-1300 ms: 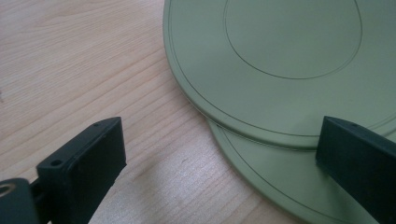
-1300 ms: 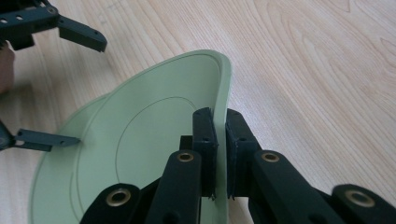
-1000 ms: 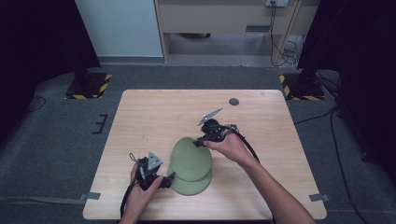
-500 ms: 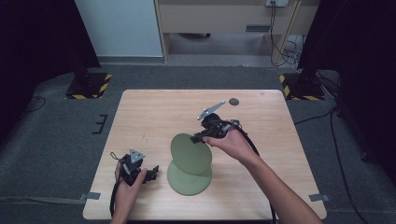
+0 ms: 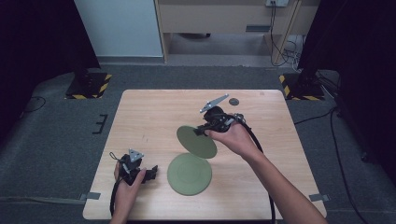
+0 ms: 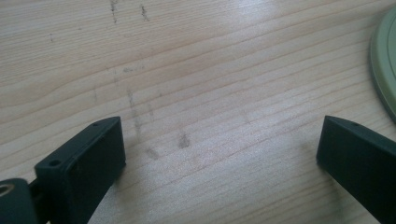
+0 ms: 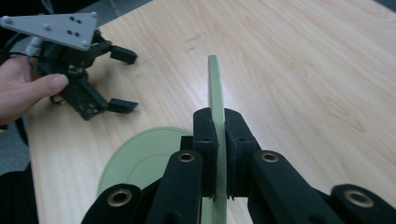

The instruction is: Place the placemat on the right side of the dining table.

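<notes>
We see the right gripper (image 5: pixel 198 131) clamped on a green plate (image 5: pixel 196 141), seemingly clear above a second plate (image 5: pixel 189 173) on the table (image 5: pixel 154 112); left of it, the left gripper (image 5: pixel 152 171) gapes empty.

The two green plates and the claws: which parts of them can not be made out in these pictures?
- Lifted plate: in the right gripper view it stands edge-on, so neither face shows; the right claw covers its lower rim.
- Plate on the table: the left gripper view's right edge cuts it off.
- Small dark disc: too small in the high view to identify.
- Left claw: its jaw bases are cut by the bottom edge.
</notes>
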Available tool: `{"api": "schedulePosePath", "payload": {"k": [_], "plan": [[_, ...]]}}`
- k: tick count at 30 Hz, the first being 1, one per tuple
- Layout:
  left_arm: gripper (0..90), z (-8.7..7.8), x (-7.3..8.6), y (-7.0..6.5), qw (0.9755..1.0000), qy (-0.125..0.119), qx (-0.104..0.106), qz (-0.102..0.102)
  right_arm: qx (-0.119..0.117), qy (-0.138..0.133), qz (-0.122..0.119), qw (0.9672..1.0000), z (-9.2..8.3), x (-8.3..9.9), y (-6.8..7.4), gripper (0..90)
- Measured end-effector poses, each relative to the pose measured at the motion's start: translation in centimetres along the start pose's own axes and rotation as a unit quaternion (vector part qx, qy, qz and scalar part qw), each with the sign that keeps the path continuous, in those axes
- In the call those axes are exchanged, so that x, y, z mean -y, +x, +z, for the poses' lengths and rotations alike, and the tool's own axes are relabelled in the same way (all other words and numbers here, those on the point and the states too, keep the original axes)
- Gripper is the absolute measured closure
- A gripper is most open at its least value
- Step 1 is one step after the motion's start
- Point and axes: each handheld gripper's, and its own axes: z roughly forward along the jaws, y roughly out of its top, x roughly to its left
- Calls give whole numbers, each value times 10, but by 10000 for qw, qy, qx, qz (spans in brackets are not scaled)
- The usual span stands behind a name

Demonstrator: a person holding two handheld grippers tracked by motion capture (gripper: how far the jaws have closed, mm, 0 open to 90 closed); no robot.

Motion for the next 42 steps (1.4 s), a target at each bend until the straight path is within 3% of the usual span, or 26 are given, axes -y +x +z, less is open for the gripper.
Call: {"api": "schedulePosePath", "payload": {"k": [8,18,33,42], "plan": [[0,0,0,0,10000,1,-2,-5,274,-46,28,9996,-11,-6,-5,857],[0,0,0,0,10000,7,9,-10,587,-112,333,9977,-22,-4,-26,858],[0,0,0,0,10000,10,3,-17,1167,-174,685,9907,-36,2,-59,857],[0,1,-1,0,10000,14,5,-17,1356,-175,832,9871,-43,5,-71,857]]}}
